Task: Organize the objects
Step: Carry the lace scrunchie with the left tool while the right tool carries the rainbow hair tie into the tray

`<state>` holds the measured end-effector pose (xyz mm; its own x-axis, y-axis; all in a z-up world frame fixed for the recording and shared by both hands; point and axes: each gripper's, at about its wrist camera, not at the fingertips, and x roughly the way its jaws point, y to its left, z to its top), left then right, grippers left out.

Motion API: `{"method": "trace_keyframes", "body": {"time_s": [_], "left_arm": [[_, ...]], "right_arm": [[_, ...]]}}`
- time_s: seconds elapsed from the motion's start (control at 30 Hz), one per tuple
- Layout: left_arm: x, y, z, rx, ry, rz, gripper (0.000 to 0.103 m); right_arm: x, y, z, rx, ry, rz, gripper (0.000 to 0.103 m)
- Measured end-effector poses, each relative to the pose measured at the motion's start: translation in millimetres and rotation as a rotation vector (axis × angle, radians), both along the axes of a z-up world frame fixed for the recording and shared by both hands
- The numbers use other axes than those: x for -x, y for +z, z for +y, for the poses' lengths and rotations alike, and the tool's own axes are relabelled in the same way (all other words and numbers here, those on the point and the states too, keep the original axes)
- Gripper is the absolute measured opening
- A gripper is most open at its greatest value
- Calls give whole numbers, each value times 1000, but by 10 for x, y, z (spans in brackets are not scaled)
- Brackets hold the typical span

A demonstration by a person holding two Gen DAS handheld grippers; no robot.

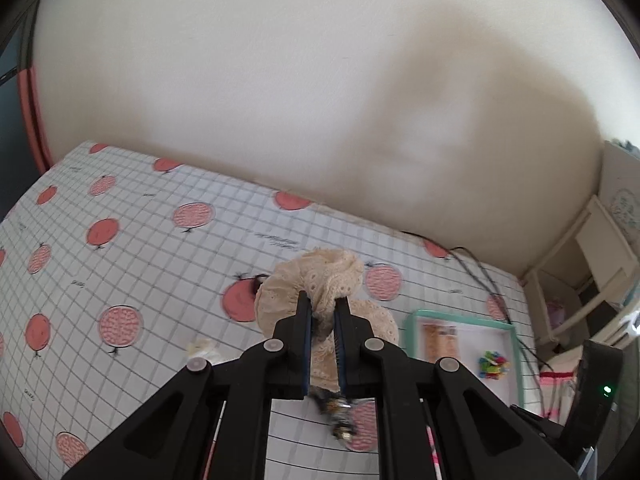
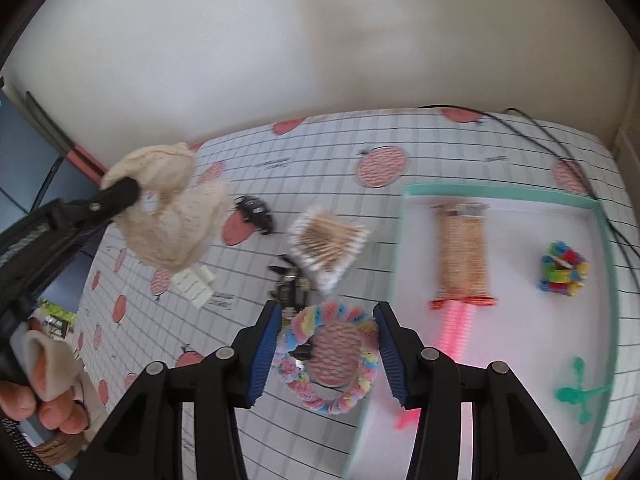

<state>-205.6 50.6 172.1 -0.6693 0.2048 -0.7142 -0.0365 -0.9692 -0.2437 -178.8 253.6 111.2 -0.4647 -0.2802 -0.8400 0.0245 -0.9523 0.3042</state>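
Note:
My left gripper (image 1: 323, 304) is shut on a cream lace scrunchie (image 1: 320, 280), lifted above the checked tablecloth (image 1: 140, 260). From the right wrist view that scrunchie (image 2: 172, 216) hangs at the left from the left gripper (image 2: 120, 196). My right gripper (image 2: 326, 348) is open, its blue pads on either side of a pastel rainbow scrunchie (image 2: 332, 356) lying on the cloth beside the tray's left edge. A white tray with a teal rim (image 2: 500, 192) holds a tan roll (image 2: 464, 256), a pink comb (image 2: 452, 328), a colourful cluster (image 2: 564, 268) and a green clip (image 2: 580, 392).
A bundle of cotton swabs (image 2: 328, 244), a black claw clip (image 2: 256, 214), a dark jewelled clip (image 2: 290, 284) and a white clip (image 2: 196, 284) lie on the cloth. Black cables (image 2: 560, 140) trail at the back right. A hand (image 2: 44, 384) holds the left tool. The wall is close behind.

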Motion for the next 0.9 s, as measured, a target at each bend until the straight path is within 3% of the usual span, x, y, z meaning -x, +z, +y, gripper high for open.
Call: {"method": "trace_keyframes", "body": {"time_s": [0.5, 0.6, 0.9], "left_arm": [[-299, -48, 1074, -40, -227, 4, 10], [-352, -110, 1322, -12, -280, -9, 10], [-449, -563, 1862, 48, -392, -109, 10]], "right_arm": [[-358, 152, 1192, -50, -239, 15, 50], [-412, 137, 1371, -50, -277, 7, 50], [-447, -62, 1618, -73, -345, -50, 51]]}}
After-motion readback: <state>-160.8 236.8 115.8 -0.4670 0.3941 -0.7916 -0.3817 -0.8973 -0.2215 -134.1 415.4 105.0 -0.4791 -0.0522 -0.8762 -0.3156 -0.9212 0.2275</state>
